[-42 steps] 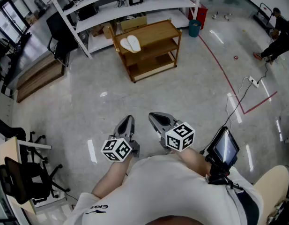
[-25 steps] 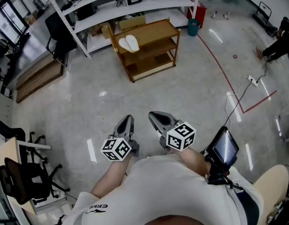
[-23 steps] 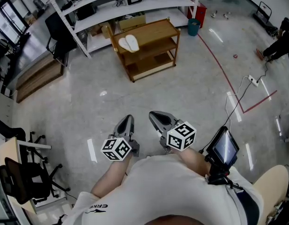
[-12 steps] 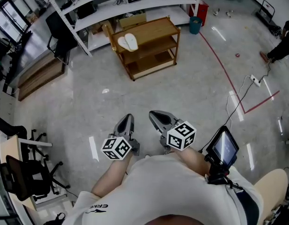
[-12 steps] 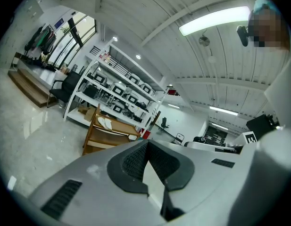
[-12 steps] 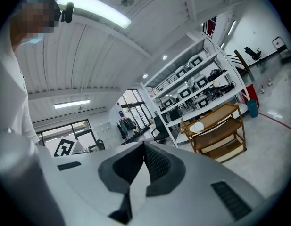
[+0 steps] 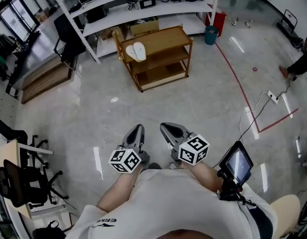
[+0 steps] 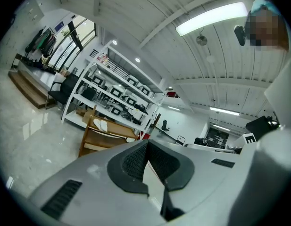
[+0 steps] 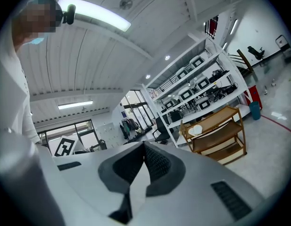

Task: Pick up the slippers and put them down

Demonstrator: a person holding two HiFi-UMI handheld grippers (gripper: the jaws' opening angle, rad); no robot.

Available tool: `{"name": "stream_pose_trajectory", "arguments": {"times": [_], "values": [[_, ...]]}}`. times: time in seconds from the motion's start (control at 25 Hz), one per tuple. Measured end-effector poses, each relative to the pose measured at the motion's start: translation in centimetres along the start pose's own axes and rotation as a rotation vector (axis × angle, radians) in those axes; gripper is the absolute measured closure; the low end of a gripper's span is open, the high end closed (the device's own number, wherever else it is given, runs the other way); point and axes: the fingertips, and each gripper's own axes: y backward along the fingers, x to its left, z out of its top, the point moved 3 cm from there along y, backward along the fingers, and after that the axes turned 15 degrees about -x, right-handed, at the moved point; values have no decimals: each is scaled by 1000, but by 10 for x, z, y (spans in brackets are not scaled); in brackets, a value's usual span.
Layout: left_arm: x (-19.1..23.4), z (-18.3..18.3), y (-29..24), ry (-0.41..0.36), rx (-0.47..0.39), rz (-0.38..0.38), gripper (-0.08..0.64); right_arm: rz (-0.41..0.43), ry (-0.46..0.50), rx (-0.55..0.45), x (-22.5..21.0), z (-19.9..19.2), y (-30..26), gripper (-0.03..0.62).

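Grey floor, head view: slippers (image 7: 136, 51) lie paired atop wooden rack (image 7: 165, 35), upper centre, well beyond left gripper (image 7: 137, 129) and right gripper (image 7: 165, 127); left aligns closer. Left gripper view: jaws together, empty. Right gripper view: likewise.

Head view steeply down; both gripper views level, far, toward shared wooden shelf (image 7: 165, 38).
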Motion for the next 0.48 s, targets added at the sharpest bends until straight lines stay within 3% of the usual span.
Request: {"name": "stream_pose_trajectory", "arguments": {"times": [0.48], "values": [[15, -7, -38, 10, 27, 1, 556, -33, -13, 3, -35, 2, -22, 586]]}}
